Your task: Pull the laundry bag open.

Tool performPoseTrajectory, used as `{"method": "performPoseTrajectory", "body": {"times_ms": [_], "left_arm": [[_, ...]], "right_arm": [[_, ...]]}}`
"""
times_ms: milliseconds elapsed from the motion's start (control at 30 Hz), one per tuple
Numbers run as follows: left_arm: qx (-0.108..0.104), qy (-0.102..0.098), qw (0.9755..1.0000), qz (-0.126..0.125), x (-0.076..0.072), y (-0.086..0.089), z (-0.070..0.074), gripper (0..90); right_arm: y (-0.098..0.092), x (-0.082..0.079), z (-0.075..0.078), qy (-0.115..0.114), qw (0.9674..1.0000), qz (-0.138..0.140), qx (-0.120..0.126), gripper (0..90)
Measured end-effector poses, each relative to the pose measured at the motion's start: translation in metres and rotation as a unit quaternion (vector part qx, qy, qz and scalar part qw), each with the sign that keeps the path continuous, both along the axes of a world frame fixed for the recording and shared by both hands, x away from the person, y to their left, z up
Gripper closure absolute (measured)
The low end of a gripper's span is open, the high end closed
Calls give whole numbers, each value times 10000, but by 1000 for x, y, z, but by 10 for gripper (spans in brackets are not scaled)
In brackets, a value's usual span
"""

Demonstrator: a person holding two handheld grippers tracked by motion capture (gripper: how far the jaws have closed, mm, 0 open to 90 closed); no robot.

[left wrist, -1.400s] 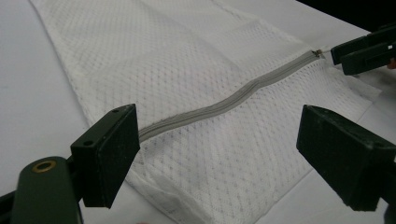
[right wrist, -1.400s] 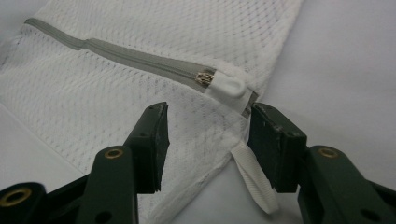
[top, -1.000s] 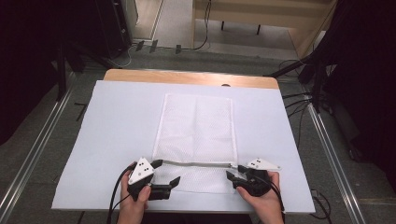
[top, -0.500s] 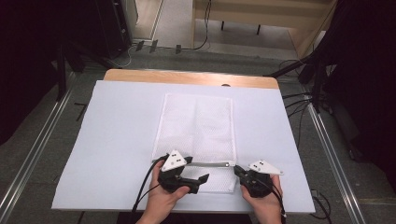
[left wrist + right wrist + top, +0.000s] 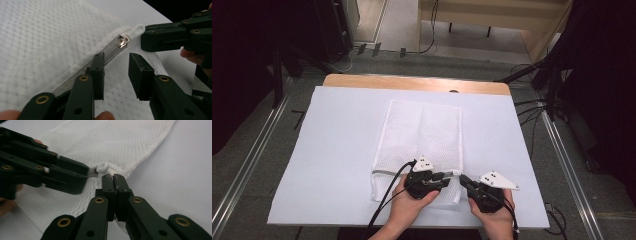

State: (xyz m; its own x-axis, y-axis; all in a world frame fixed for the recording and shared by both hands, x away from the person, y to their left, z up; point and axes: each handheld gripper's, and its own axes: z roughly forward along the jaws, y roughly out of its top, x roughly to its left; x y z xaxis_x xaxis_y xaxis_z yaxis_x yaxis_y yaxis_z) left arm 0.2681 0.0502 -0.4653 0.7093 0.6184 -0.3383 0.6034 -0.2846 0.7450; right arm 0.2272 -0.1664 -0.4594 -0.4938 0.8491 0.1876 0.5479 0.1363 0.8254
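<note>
While right gripper (image 5: pixel 113 177) clamped mesh bag (image 5: pixel 422 130) corner, zipper slider (image 5: pixel 123 41) lay just beyond left gripper (image 5: pixel 116 65), whose jaws, just closing, gaped over zipper.

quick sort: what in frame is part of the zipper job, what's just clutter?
In the job:
- white mesh bag, zipper slider, white pull tab
- left gripper, jaws apart, just been closing, astride the zipper
- right gripper, shut on the bag's corner

Clutter:
- white table cover
- floor cables
</note>
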Motion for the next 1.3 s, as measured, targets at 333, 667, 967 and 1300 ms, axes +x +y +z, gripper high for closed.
{"method": "performPoseTrajectory", "body": {"times_ms": [333, 667, 967, 1300], "left_arm": [[-194, 42, 9998, -78, 2, 4, 1, 655], [-378, 227, 9990, -103, 5, 8, 2, 748], [-338, 296, 9989, -92, 6, 10, 2, 843], [-122, 311, 9994, -58, 5, 8, 1, 876]], "right_arm": [[10, -4, 4, -202, 9993, 315, 16, 900], [9, -4, 3, -188, 9995, 263, -1, 900], [6, -4, 4, -183, 9994, 272, 110, 900], [7, -3, 4, -111, 9998, 182, -43, 900]]}}
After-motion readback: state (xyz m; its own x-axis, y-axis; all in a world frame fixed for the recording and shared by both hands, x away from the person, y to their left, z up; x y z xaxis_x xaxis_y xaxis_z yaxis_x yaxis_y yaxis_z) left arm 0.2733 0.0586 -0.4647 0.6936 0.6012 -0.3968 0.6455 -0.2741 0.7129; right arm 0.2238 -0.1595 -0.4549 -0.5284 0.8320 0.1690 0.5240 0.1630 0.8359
